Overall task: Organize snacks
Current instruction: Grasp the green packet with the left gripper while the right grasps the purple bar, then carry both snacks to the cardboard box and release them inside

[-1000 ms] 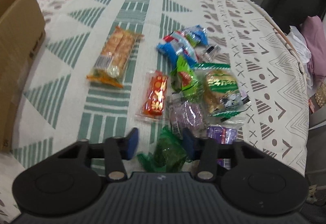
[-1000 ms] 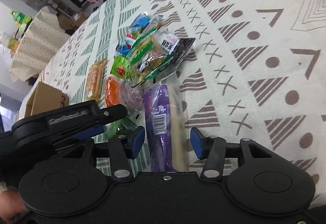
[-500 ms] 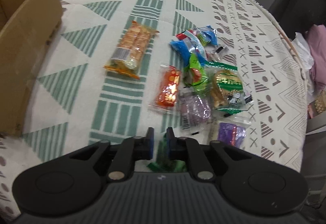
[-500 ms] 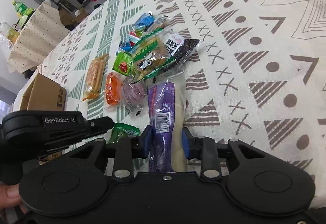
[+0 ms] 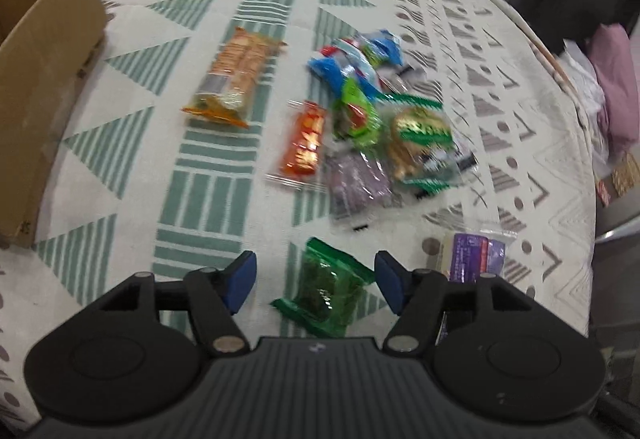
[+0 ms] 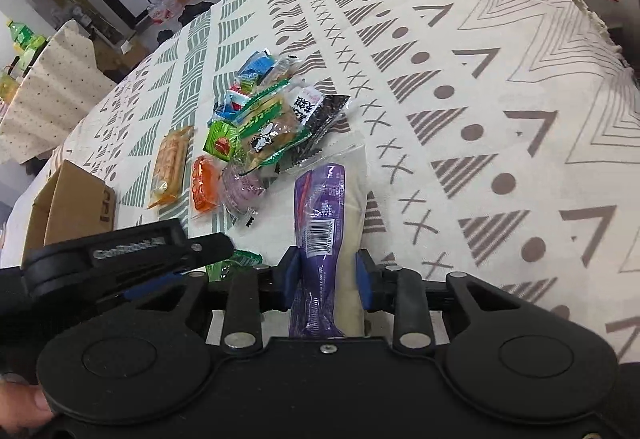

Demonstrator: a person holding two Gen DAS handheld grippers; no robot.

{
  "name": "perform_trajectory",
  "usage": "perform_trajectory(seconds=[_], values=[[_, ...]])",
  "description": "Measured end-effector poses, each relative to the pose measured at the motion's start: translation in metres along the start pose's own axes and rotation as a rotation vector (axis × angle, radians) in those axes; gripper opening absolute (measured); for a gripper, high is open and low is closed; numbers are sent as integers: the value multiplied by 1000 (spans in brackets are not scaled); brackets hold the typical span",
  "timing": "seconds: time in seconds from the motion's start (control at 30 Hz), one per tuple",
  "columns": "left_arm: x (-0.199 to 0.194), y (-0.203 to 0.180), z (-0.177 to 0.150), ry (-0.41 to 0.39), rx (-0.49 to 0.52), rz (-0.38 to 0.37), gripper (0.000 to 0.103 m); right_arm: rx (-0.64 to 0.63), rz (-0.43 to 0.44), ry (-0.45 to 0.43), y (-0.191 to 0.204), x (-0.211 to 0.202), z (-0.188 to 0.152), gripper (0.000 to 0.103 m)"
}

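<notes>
Left gripper (image 5: 316,275) fingers spread wide, green packet (image 5: 325,291) loose between them. Right gripper (image 6: 327,271) fingers clenched on purple packet (image 6: 320,215), apparently lifted off counter (image 6: 500,87).

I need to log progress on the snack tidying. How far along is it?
Barely begun. Done: nothing visibly sorted; what shows of the cardboard box reveals no snacks inside. In hand: the right gripper is shut on the purple pack, and the left gripper is open around the green pack lying on the cloth. Left: the orange crackers, red pack and the mixed pile.
</notes>
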State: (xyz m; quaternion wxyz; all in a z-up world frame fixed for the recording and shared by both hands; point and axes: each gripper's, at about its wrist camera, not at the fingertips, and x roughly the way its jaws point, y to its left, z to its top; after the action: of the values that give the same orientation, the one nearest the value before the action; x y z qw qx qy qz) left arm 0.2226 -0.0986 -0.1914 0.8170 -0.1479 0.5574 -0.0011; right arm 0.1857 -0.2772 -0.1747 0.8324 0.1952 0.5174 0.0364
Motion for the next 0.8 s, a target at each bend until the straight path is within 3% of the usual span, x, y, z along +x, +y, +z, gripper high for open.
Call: perform_trajectory(seconds=[0.17, 0.3, 0.4, 0.5, 0.63, 0.8], values=[[12, -3, -8, 34, 39, 24, 58, -4, -38, 29, 1, 11, 1, 30], [15, 2, -9, 38, 25, 64, 38, -1, -47, 69, 1, 22, 2, 34], [12, 3, -6, 38, 36, 53, 35, -28, -52, 86, 5, 28, 2, 44], [5, 6, -2, 21, 38, 53, 34, -50, -59, 104, 7, 33, 1, 46], [-11, 13, 5, -17, 22, 44, 34, -85, -33, 104, 12, 32, 1, 34], [-34, 23, 8, -67, 7, 34, 34, -92, 7, 47, 21, 12, 4, 32]])
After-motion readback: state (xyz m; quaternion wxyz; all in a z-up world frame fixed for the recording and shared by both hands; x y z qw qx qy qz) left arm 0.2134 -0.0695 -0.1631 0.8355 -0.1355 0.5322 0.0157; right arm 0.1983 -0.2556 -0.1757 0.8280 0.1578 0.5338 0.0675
